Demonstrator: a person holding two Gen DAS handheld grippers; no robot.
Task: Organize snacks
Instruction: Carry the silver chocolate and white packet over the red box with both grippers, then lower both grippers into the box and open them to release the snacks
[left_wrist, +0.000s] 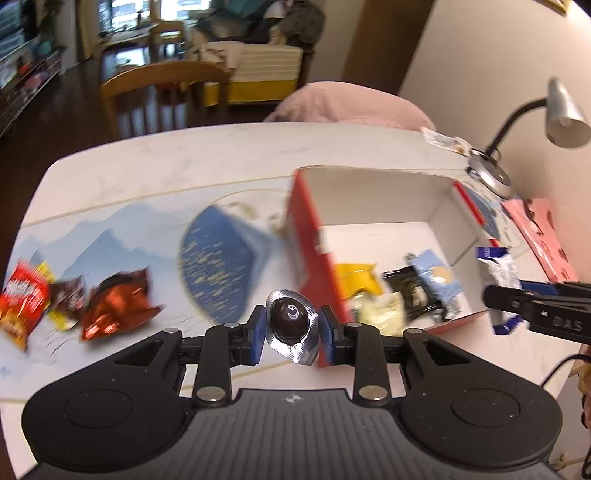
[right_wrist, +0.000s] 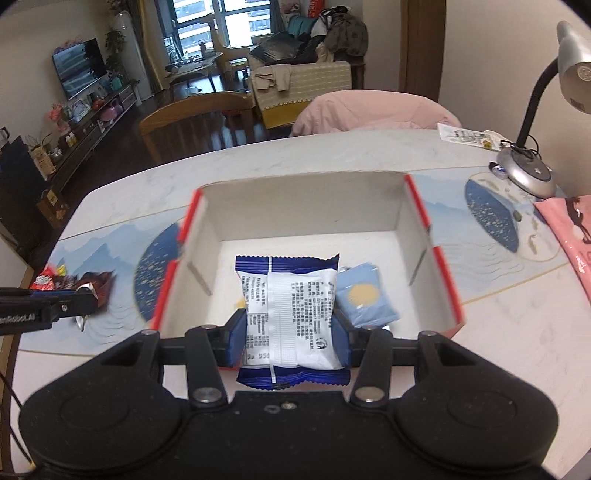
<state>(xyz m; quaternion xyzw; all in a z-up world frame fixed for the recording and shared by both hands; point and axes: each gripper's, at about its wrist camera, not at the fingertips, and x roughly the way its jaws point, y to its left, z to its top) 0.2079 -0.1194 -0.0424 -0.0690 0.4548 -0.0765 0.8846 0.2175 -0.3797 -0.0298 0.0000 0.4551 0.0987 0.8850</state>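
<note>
Chocolate pinched in left tongs, biscuit packet in right tongs

left claw: tilted downward, pads closed on a held item | right claw: tilted downward, pads closed on a held item

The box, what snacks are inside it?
Inside the box lie a yellow packet, a black packet, a light blue packet and a pale wrapper. The near wall and the right gripper's packet hide anything else.
</note>
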